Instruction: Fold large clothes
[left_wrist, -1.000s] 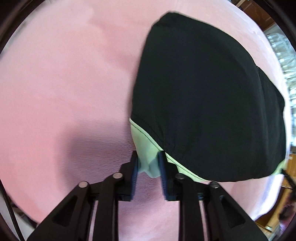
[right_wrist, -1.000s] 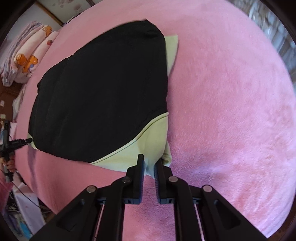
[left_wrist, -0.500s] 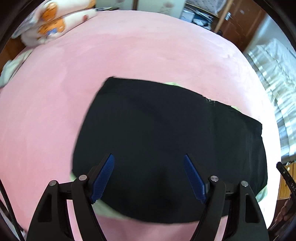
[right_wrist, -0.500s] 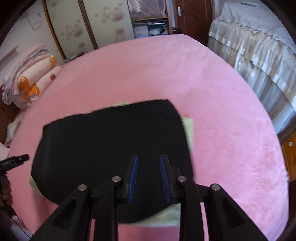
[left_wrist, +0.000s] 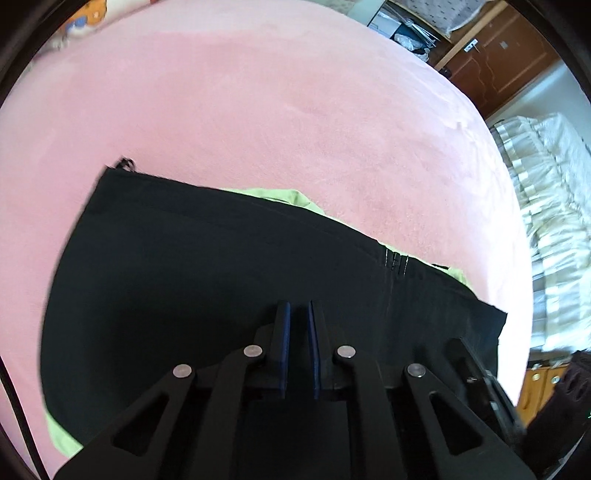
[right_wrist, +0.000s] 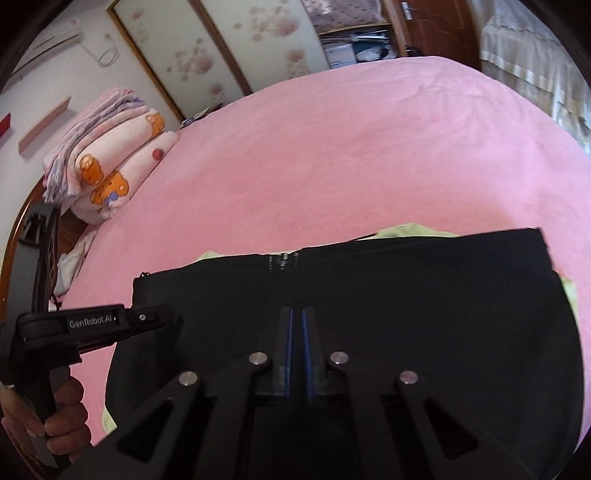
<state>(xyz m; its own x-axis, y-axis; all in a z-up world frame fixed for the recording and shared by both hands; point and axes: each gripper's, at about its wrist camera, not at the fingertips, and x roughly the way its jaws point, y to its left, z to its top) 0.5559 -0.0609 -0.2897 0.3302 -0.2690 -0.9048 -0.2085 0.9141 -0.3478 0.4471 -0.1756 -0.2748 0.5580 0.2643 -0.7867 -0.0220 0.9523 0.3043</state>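
Note:
A black garment (left_wrist: 184, 277) with a pale green lining (left_wrist: 273, 194) lies folded flat on the pink bed cover (left_wrist: 258, 110). Its zip (right_wrist: 282, 260) sits at the far folded edge. My left gripper (left_wrist: 299, 306) hovers over the near part of the black cloth, its jaws closing to a thin gap with nothing between them. My right gripper (right_wrist: 296, 312) is over the same garment (right_wrist: 424, 295), jaws also closing, blue pads almost together and empty. In the right wrist view, a hand (right_wrist: 66, 417) holds the left gripper's body (right_wrist: 92, 325) at the garment's left edge.
Folded pink blankets (right_wrist: 107, 166) with bear prints are stacked at the bed's far left corner. Flowered sliding doors (right_wrist: 221, 48) stand behind the bed. A white ruffled cover (left_wrist: 546, 221) lies beyond the bed's right edge, by a brown wooden door (left_wrist: 495, 62).
Both grippers let go of the pale green corners they pinched and drew back across the garment. The left jaws spread wide, then came together again. The garment stays folded.

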